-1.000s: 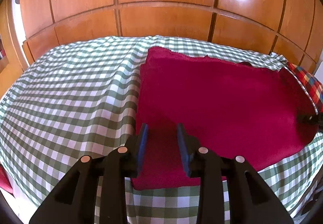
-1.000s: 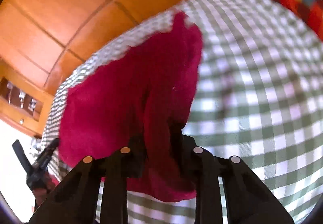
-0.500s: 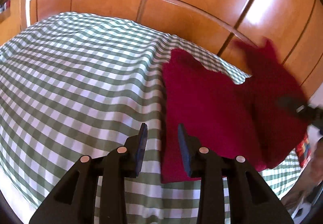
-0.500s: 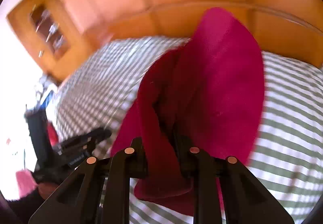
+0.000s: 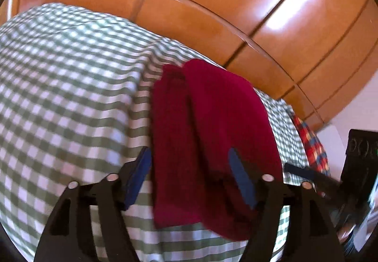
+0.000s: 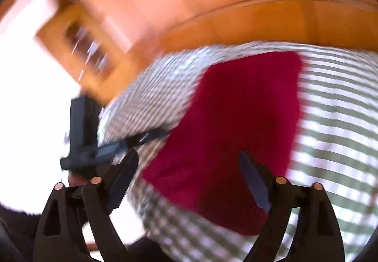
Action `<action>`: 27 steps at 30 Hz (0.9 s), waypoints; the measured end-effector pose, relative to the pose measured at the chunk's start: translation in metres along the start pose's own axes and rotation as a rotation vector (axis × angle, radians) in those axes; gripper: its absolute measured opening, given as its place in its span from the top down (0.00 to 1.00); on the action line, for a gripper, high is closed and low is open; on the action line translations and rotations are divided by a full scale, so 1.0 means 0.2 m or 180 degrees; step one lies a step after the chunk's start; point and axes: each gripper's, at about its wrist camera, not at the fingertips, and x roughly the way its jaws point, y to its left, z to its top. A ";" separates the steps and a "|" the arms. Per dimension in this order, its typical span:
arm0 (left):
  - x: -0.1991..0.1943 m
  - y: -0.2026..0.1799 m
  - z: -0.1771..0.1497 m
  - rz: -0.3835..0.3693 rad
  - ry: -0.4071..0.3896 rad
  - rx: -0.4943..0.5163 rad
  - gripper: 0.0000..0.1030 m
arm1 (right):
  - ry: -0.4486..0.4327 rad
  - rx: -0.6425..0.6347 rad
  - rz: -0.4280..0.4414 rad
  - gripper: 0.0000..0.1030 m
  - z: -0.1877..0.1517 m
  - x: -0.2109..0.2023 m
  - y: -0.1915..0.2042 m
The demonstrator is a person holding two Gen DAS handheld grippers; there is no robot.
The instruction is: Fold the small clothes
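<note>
Now both of my grippers stand with the jaws wide apart, and both have just been opening. My left gripper [image 5: 190, 175] hangs over the near edge of the table [image 5: 66, 87]. The red cloth [image 5: 212, 134] shows between its blue pads [image 5: 139, 174], but the pads do not press on it; the left pad is over the checked tablecloth, just beside the cloth's left edge. My right gripper [image 6: 186, 181] also has the cloth [image 6: 236, 125] showing between its fingers and grips nothing. This view is blurred, so I cannot tell fine details there.

The cloth lies folded on the table, on the green and white tablecloth [image 6: 335, 134], toward the right side and reaching from the near edge almost to the far edge. In the left view I see two layers: one flap lies over the other, and a narrow strip of the lower layer shows along the left side. At the right edge of the table a red, blue and yellow checked fabric [image 5: 311, 146] shows. Behind the far edge stands a wall of orange wooden panels [image 5: 212, 2]. In the right view a wooden cabinet [image 6: 85, 54] shows at the left, much blurred.
</note>
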 end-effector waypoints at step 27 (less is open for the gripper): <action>0.87 -1.39 -0.05 -0.0112 0.0514 0.1922 0.64 | -0.0869 0.1341 -0.1877 0.65 -0.26 -0.84 -0.95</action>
